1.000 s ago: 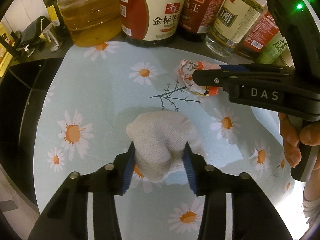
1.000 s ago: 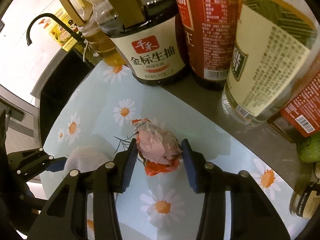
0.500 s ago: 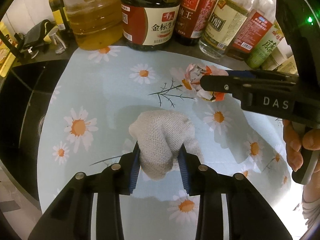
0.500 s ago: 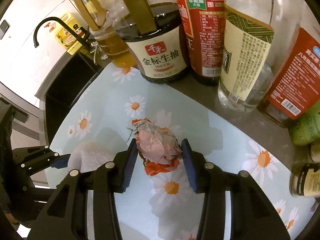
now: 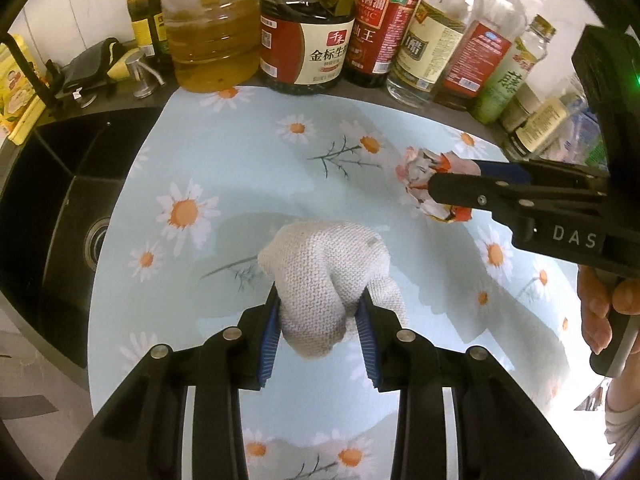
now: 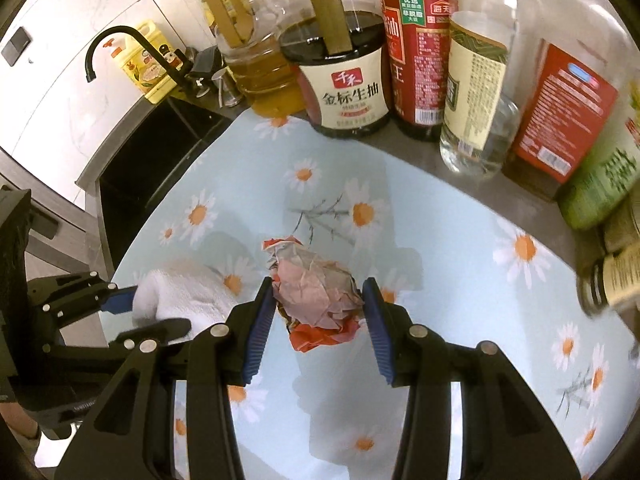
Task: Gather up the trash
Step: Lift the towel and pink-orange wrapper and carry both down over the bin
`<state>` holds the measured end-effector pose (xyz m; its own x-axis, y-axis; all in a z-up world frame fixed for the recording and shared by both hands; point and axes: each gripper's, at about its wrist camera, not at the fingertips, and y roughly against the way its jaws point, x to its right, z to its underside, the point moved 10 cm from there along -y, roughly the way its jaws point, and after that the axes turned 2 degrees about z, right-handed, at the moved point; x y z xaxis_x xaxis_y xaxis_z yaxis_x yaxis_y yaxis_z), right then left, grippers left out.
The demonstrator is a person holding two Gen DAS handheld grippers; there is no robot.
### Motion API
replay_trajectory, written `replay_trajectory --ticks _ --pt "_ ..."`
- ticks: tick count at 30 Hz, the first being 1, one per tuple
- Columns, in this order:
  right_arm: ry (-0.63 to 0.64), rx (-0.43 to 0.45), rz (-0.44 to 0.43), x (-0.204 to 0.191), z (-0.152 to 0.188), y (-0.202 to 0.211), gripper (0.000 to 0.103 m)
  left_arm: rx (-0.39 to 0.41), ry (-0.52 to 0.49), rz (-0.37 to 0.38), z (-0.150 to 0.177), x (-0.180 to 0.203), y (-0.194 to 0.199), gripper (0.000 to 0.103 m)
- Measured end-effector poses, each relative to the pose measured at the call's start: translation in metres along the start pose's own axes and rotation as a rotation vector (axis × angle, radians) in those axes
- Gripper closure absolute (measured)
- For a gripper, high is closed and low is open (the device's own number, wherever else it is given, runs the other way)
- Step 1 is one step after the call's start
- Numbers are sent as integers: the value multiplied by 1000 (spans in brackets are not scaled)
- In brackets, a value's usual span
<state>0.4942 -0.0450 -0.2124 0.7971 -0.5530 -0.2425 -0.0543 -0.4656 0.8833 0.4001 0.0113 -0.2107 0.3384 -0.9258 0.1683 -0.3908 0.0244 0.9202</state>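
Now we hold the white knitted cloth wad [image 5: 326,280] clamped in our left gripper [image 5: 319,322] and the crumpled paper wrapper [image 6: 316,292] clamped in our right gripper [image 6: 319,322], side by side above the daisy-print mat [image 5: 240,152].

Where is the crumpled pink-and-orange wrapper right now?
In the right wrist view the wrapper sits clamped in the right gripper, above the daisy mat, right of the white cloth.

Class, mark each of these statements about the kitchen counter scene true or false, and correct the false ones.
1. The left gripper is clamped on a white knitted cloth wad. True.
2. The right gripper is empty. False: it grips a crumpled paper ball.
3. Sauce and oil bottles stand behind the daisy-print mat. True.
4. The sink is white. False: it is black.
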Motion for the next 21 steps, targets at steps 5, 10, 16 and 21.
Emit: replay_trajectory --ticks 5,10,16,21 --pt "-29 6 28 -14 21 13 58 16 -28 19 20 -7 16 70" --pt "-60 21 63 -32 40 27 58 38 -54 48 34 -14 33 70" --pt "-94 32 91 -64 62 39 58 50 -85 77 53 -28 50 70" --pt "-127 28 103 -93 84 39 58 49 -109 100 71 -41 60 70"
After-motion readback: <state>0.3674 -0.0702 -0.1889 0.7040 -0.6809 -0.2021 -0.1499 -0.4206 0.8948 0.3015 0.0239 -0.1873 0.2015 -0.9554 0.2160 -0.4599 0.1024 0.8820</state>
